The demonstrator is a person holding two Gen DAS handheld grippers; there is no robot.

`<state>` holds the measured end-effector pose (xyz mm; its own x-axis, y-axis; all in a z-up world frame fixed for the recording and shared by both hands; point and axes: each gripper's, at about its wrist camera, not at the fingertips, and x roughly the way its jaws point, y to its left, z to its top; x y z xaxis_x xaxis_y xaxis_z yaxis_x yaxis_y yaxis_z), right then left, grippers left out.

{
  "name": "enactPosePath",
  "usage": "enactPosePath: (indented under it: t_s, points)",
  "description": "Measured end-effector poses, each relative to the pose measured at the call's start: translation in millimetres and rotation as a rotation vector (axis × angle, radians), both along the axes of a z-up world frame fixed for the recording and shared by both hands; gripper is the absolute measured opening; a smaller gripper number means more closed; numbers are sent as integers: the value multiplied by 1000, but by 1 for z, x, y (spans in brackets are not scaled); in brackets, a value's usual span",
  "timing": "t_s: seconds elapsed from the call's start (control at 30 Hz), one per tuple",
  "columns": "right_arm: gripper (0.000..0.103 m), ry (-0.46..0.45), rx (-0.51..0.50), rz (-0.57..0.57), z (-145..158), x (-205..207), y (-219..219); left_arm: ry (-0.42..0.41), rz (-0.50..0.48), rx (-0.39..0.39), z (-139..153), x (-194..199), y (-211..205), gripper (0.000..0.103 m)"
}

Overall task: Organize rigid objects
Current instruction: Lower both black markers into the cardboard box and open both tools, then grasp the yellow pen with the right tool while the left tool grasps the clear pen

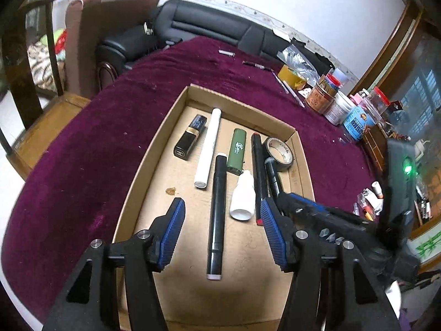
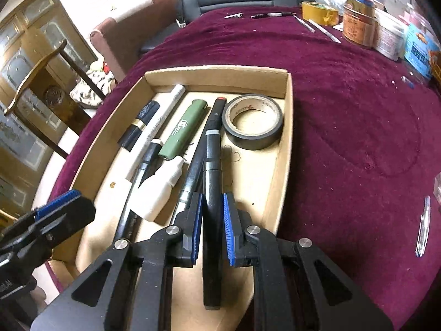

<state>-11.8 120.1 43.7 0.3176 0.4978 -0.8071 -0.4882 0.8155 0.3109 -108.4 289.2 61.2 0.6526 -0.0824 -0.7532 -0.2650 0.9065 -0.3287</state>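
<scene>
The tablecloth [image 1: 110,127] is deep maroon. The box [image 1: 242,110] is plain brown cardboard. Inside lie a green lighter [image 1: 237,151], a white pen [image 1: 208,149], black markers [image 1: 216,215], a black-and-gold lipstick [image 1: 190,136], and black tape [image 2: 253,121]. Finger pads [image 1: 172,234] are ribbed blue.

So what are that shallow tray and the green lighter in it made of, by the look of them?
The tray looks like plain brown corrugated cardboard: matte, with raw cut edges and a small stain on its floor. The green lighter seems to be matte olive plastic or painted metal with white print; the pictures can't settle which.
</scene>
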Motion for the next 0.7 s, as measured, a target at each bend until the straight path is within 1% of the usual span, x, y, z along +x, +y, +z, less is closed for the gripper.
enactPosePath:
  t_s: [0.07,0.1,0.17,0.2,0.23,0.27,0.3,0.33,0.37,0.4,0.43,0.47,0.5,0.53,0.6,0.63,0.7]
  points:
    - [13,-14,58,-11,11,-3,-13,-20,3,54,6,-6,-7,53]
    - [14,-42,81,-17,20,-7,-22,-29,7,80,9,-8,-12,53]
    - [16,-122,103,-33,36,-17,-39,-53,28,159,18,-13,-23,57]
    - [20,-194,108,-48,47,-27,-52,-73,53,227,24,-17,-31,58]
    - [24,-253,102,-66,54,-34,-62,-92,77,292,28,-21,-40,63]
    - [40,-337,84,-97,63,-45,-74,-113,98,349,33,-24,-47,70]
    - [65,-440,61,-143,71,-57,-89,-138,118,403,38,-26,-56,75]
    - [77,-521,46,-188,76,-67,-101,-181,130,465,44,-31,-69,86]
    - [88,-593,40,-233,79,-75,-114,-202,120,486,47,-31,-77,96]
    - [88,-657,46,-273,81,-82,-128,-215,95,487,49,-31,-85,97]
    - [89,-701,55,-304,80,-85,-144,-212,37,457,50,-27,-96,97]
    - [89,-695,40,-324,79,-81,-156,-198,-6,436,48,-23,-104,97]
    - [89,-644,3,-344,76,-71,-169,-175,-59,417,45,-18,-115,97]
    - [89,-565,-14,-346,71,-59,-181,-161,-93,412,43,-15,-126,97]
    - [89,-450,12,-367,62,-43,-207,-146,-150,410,41,-11,-147,97]
    - [89,-404,28,-408,55,-38,-227,-134,-197,401,38,-8,-162,97]
    - [89,-374,17,-459,47,-36,-254,-109,-267,379,31,-3,-183,97]
